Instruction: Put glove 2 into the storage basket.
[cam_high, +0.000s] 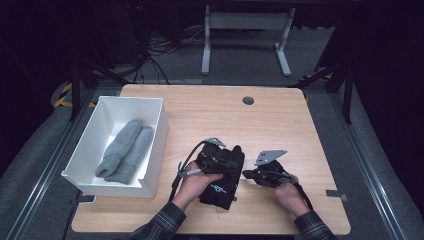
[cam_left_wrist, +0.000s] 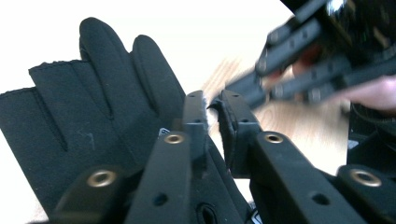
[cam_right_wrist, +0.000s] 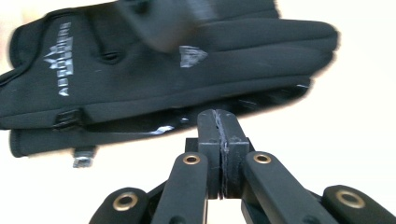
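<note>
From above we see the black gloves (cam_high: 222, 180) near the table's (cam_high: 280, 120) front edge, our left gripper (cam_high: 220, 159) over them, long axis running front to back. In the left gripper view our jaws stand slightly apart beside a glove edge, fingers (cam_left_wrist: 107, 70) pointing up. In the right gripper view our right gripper (cam_right_wrist: 219, 122) is pressed together, empty, just beside the pair, which lies crosswise.

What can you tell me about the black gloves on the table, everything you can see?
The black gloves look like soft, smooth fabric, stacked flat as a pair on the wooden table, right of the white bin. White lettering and a logo mark the cuff end, with a small clip at the edge. The left gripper rests over them; the right gripper meets their edge, jaws together.
</note>
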